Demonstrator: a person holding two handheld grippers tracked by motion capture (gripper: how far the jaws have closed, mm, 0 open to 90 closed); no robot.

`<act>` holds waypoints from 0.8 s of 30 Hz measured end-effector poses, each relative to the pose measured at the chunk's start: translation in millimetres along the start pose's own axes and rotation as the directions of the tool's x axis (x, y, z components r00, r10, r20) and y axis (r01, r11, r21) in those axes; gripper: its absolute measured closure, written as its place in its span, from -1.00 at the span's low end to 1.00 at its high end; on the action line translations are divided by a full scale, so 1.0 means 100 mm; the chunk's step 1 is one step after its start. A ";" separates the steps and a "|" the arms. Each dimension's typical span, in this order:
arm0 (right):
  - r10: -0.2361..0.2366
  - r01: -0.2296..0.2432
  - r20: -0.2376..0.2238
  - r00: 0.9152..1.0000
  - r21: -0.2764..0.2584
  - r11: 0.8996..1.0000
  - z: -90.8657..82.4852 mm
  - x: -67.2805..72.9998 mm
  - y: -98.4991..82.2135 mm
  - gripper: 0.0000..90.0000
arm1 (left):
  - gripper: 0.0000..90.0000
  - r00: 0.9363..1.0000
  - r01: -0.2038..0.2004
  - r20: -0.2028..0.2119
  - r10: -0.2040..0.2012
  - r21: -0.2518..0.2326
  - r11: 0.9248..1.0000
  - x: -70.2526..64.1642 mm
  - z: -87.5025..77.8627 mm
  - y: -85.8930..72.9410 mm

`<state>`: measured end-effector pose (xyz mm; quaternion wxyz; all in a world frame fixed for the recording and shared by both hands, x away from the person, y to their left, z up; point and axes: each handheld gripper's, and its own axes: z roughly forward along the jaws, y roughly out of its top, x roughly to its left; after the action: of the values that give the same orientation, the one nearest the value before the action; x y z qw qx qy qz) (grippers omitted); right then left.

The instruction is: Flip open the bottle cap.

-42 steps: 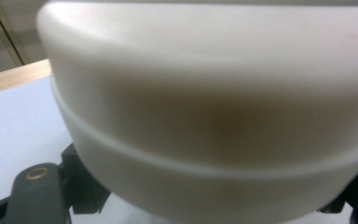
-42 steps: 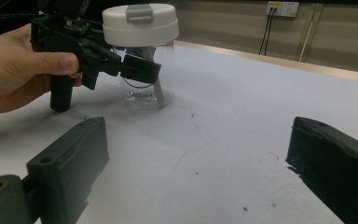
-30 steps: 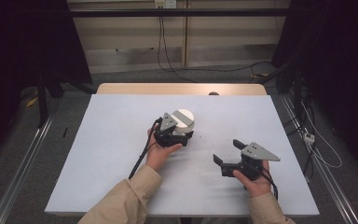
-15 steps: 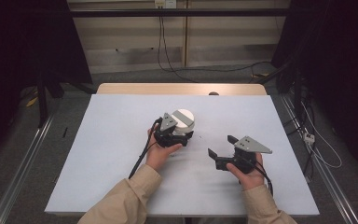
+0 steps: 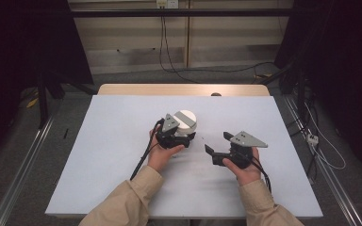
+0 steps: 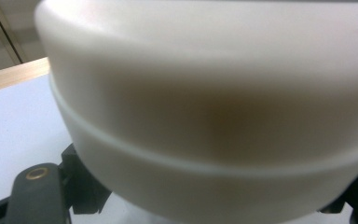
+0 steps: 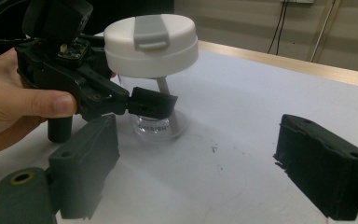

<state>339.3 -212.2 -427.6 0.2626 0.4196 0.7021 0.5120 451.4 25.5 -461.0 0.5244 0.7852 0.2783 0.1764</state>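
Between the left tongs (image 7: 151, 102), clamped shut on its clear body, a transparent jar with white round plastic lid (image 5: 185, 121) stands on the pale blue counter (image 5: 108, 155). Right tongs (image 5: 215, 143) have just been closing slightly, nothing between them, near the jar. Lid remains on; removal apparently outstanding.

We see a pale blue-white table (image 5: 122, 141) with a wooden strip (image 5: 179, 89) along its far edge, standing on a grey floor (image 5: 19, 155). Beyond it runs a beige panelled wall (image 5: 226, 42) with black cables (image 5: 162, 42) hanging down; dark curtains (image 5: 23, 42) flank both sides
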 end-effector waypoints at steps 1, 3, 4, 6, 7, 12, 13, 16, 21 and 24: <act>0.001 -0.001 0.000 1.000 0.001 1.000 0.01 0.00 0.01 -0.70 | -0.59 1.000 0.000 0.000 0.000 0.000 1.000 0.00 0.00 0.00; -0.003 0.003 -0.001 1.000 0.005 1.000 0.02 0.01 0.04 -0.69 | -0.59 1.000 0.002 0.001 -0.002 0.000 1.000 0.00 0.00 0.00; -0.009 0.009 -0.003 1.000 0.005 1.000 0.02 0.01 0.05 -0.68 | -0.59 1.000 0.002 0.001 -0.002 0.001 1.000 0.00 0.00 0.00; -0.008 0.008 -0.002 1.000 0.006 1.000 0.03 0.01 0.07 -0.66 | -0.59 1.000 0.007 0.001 -0.007 0.000 1.000 -0.01 0.01 0.00; -0.008 0.008 0.001 1.000 0.005 1.000 0.04 0.01 0.08 -0.65 | -0.59 1.000 0.006 0.001 -0.006 0.000 1.000 0.00 0.01 0.00; -0.013 0.013 -0.008 1.000 0.006 1.000 0.07 0.02 0.12 -0.44 | -0.59 1.000 0.006 0.001 -0.006 0.001 1.000 -0.01 0.01 0.00; -0.014 0.014 -0.009 1.000 0.004 1.000 0.08 0.03 0.13 -0.42 | -0.59 1.000 0.004 0.002 -0.004 0.002 1.000 0.00 0.01 0.00; -0.015 0.015 -0.012 1.000 0.009 1.000 0.10 0.04 0.15 -0.18 | -0.59 1.000 0.004 0.001 -0.004 0.002 1.000 0.00 0.01 0.00; -0.007 0.007 -0.024 1.000 0.000 1.000 0.16 0.07 0.19 0.19 | -0.59 1.000 0.007 0.001 -0.007 -0.001 1.000 -0.01 0.00 0.00; -0.017 0.017 -0.040 0.999 0.008 1.000 0.20 0.09 0.20 0.41 | -0.59 1.000 0.012 0.003 -0.012 -0.001 1.000 -0.01 0.01 0.00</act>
<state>357.0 -191.5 -414.8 0.2511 0.4044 0.7130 0.5148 451.0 24.6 -461.4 0.5264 0.7833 0.2824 0.1723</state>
